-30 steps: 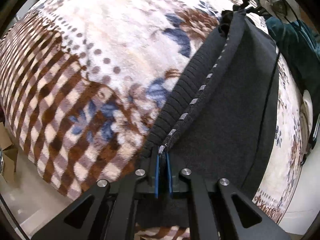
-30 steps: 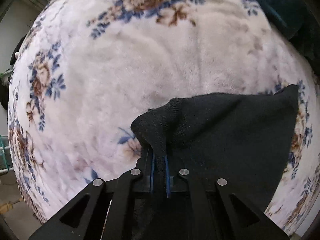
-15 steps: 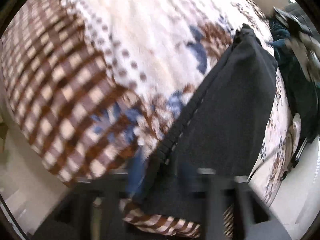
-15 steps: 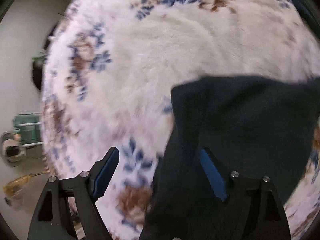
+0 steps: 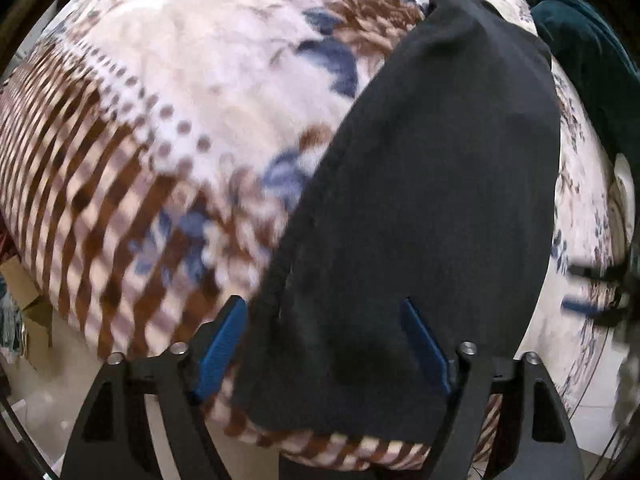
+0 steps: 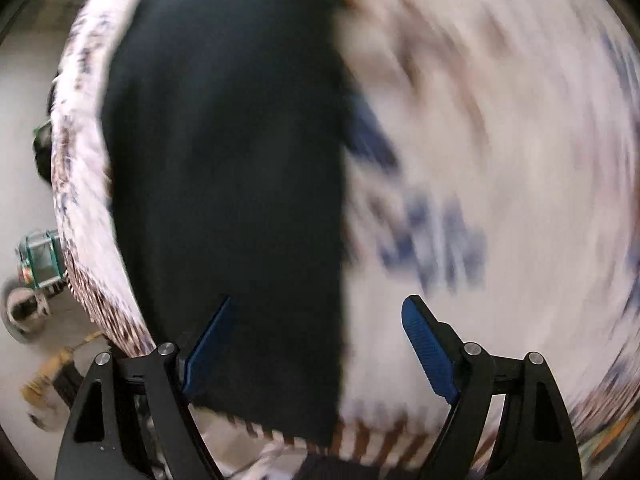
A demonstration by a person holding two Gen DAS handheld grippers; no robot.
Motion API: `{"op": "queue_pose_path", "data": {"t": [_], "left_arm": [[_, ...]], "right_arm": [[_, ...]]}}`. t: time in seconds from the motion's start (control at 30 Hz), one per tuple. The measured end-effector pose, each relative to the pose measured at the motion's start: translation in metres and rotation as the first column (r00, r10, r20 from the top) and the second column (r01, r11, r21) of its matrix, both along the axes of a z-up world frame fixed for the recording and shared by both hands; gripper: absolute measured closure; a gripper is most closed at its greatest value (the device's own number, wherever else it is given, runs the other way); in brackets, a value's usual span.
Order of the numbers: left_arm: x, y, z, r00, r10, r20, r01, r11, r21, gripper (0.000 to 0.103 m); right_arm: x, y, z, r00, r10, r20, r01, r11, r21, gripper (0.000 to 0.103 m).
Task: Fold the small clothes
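A dark folded garment (image 5: 432,184) lies flat on the floral blanket (image 5: 192,92), running from the near edge to the far side. My left gripper (image 5: 324,344) is open and empty above the garment's near end, blue pads spread wide. In the right wrist view, which is blurred by motion, the same garment (image 6: 224,184) lies as a long dark strip at the left. My right gripper (image 6: 320,344) is open and empty over its near right edge. The right gripper also shows blurred at the left wrist view's right edge (image 5: 592,304).
A teal garment (image 5: 584,52) lies at the far right of the blanket. The blanket's near edge drops to a pale floor (image 5: 36,396). A green cart (image 6: 40,252) and a small object (image 6: 24,308) stand on the floor at the left.
Both grippers were shut on the dark garment's edges; they let go and opened wide. The garment now lies flat, folded. The right gripper has swung sharply, blurring its view.
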State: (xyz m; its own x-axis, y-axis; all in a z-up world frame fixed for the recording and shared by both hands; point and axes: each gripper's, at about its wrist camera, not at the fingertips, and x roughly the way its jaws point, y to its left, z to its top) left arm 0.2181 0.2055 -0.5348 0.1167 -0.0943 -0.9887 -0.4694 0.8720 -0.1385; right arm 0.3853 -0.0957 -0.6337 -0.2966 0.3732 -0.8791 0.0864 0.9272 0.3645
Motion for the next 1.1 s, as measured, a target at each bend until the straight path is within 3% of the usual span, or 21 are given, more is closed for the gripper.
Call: {"op": "queue_pose_path", "data": {"t": [0.07, 0.17, 0.2, 0.23, 0.3, 0.37, 0.43, 0.53, 0.67, 0.83, 0.9, 1.0, 1.07, 1.1], "left_arm": [[-0.012, -0.008, 0.009, 0.999, -0.026, 0.027, 0.025, 1.0, 0.016, 0.031], [-0.032, -0.017, 0.019, 0.995, -0.088, 0.04, 0.085, 0.994, 0.067, 0.044], [-0.037, -0.018, 0.019, 0.995, -0.099, 0.031, 0.097, 0.993, 0.072, 0.052], [-0.039, -0.019, 0.017, 0.994, -0.109, 0.025, 0.107, 0.992, 0.072, 0.053], [-0.045, -0.019, 0.007, 0.99, -0.137, 0.02, 0.136, 0.989, 0.055, 0.053], [-0.046, -0.019, -0.006, 0.99, -0.14, 0.011, 0.14, 0.99, 0.03, 0.054], [-0.043, -0.017, -0.015, 0.99, -0.138, 0.025, 0.138, 0.99, 0.006, 0.099], [-0.049, -0.012, -0.014, 0.988, -0.127, 0.083, 0.129, 0.991, -0.022, 0.1], [-0.066, -0.006, 0.02, 0.971, -0.174, 0.164, 0.182, 0.983, -0.03, 0.1], [-0.072, 0.024, -0.006, 0.982, -0.151, 0.114, 0.159, 0.985, -0.066, 0.1], [-0.066, 0.035, -0.019, 0.985, -0.155, 0.077, 0.164, 0.977, -0.138, 0.098], [-0.059, 0.047, 0.007, 0.984, -0.145, 0.101, 0.16, 0.974, -0.158, 0.096], [-0.052, 0.055, 0.032, 0.982, -0.136, 0.13, 0.155, 0.977, -0.147, 0.087], [-0.044, 0.06, 0.046, 0.98, -0.125, 0.157, 0.148, 0.979, -0.143, 0.066]], "right_arm": [[-0.037, -0.017, -0.008, 0.999, -0.017, -0.042, 0.018, 1.0, 0.017, 0.016], [-0.079, -0.028, -0.01, 1.0, 0.007, -0.007, -0.007, 0.999, 0.033, 0.017], [-0.089, -0.03, -0.01, 1.0, 0.009, 0.01, -0.009, 1.0, 0.027, 0.029], [-0.099, -0.032, -0.01, 0.999, 0.002, 0.032, -0.003, 1.0, 0.021, 0.051], [-0.118, -0.038, -0.012, 0.999, -0.008, 0.036, 0.008, 1.0, 0.014, 0.064], [-0.134, -0.038, -0.015, 0.999, -0.048, 0.024, 0.047, 0.999, 0.024, 0.064], [-0.141, -0.036, -0.016, 0.998, -0.059, 0.028, 0.058, 0.998, 0.015, 0.064], [-0.153, -0.037, -0.016, 0.995, -0.09, 0.031, 0.09, 0.996, -0.001, 0.064], [-0.16, -0.028, -0.01, 0.99, -0.141, 0.03, 0.142, 0.989, -0.032, 0.064], [-0.176, -0.003, -0.003, 0.988, -0.153, 0.022, 0.154, 0.986, -0.067, 0.064], [-0.182, 0.008, -0.005, 0.991, -0.134, 0.009, 0.134, 0.987, -0.085, 0.064], [-0.187, 0.023, -0.003, 0.993, -0.115, -0.016, 0.113, 0.99, -0.084, 0.064], [-0.185, 0.029, 0.003, 0.994, -0.11, -0.016, 0.108, 0.991, -0.077, 0.057], [-0.181, 0.03, 0.008, 0.993, -0.114, -0.009, 0.114, 0.991, -0.067, 0.05]]}}
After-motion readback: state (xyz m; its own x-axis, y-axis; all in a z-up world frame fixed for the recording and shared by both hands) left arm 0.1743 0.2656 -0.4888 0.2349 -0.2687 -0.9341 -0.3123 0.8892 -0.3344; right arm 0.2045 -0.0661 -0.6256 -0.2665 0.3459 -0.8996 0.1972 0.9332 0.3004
